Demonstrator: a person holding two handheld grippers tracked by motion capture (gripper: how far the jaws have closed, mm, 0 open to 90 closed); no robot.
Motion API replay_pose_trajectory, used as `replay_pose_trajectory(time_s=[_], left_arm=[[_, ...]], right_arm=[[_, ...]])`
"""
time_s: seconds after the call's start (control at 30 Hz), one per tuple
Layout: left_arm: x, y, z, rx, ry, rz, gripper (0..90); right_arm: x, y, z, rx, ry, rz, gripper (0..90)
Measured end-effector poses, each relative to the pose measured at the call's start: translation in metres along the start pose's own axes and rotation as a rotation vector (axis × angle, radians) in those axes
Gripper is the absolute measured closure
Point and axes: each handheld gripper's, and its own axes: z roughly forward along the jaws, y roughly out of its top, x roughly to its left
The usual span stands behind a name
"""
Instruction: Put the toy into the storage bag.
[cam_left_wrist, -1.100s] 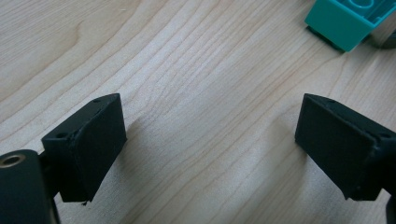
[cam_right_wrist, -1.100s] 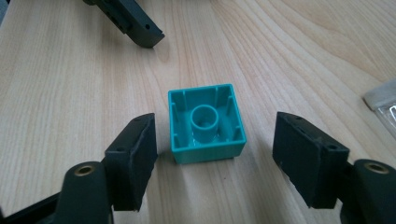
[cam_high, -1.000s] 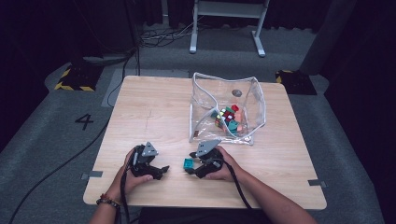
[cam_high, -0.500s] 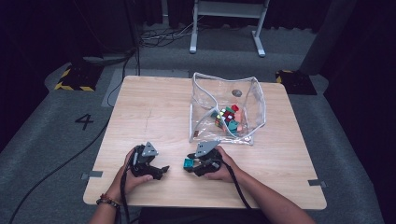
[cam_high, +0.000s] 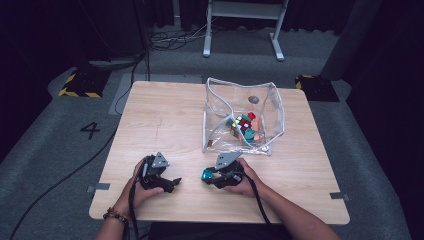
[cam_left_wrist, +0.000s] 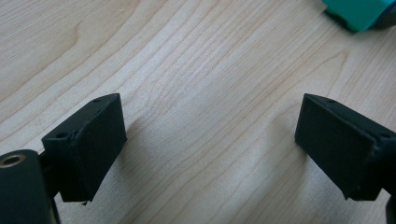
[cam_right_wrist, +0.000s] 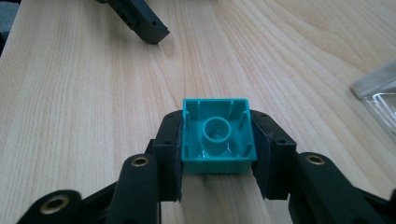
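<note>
A teal plastic brick, hollow side facing the camera, sits squeezed between the pads of my right gripper. Those jaws have just been closing on it. In the high view the right gripper lies low on the table near the front edge, pointing left, with the teal brick at its tip. My left gripper rests a short way to its left, pointing right. In its own view the left gripper stands wide open over bare wood, with the teal brick at the top right corner.
A clear plastic bag holding several coloured bricks stands on the wooden table just beyond the right gripper. One of its corners shows at the right in the right gripper view. Cables trail from both grippers toward the person.
</note>
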Motion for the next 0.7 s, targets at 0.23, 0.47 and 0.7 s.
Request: replay_pose_trajectory(time_s=[0.23,0.47,0.7], left_arm=[[0.0,0.0,0.0,0.0,0.0,0.0,8.9],[0.0,0.0,0.0,0.001,-0.002,0.0,8.9],[0.0,0.0,0.0,-0.001,0.0,-0.001,8.9]], right_arm=[[-0.005,-0.003,-0.018,-0.018,-0.012,-0.008,59.4],[-0.002,-0.013,-0.036,-0.009,-0.021,-0.007,59.4],[-0.003,-0.038,-0.072,-0.005,-0.086,0.013,59.4]])
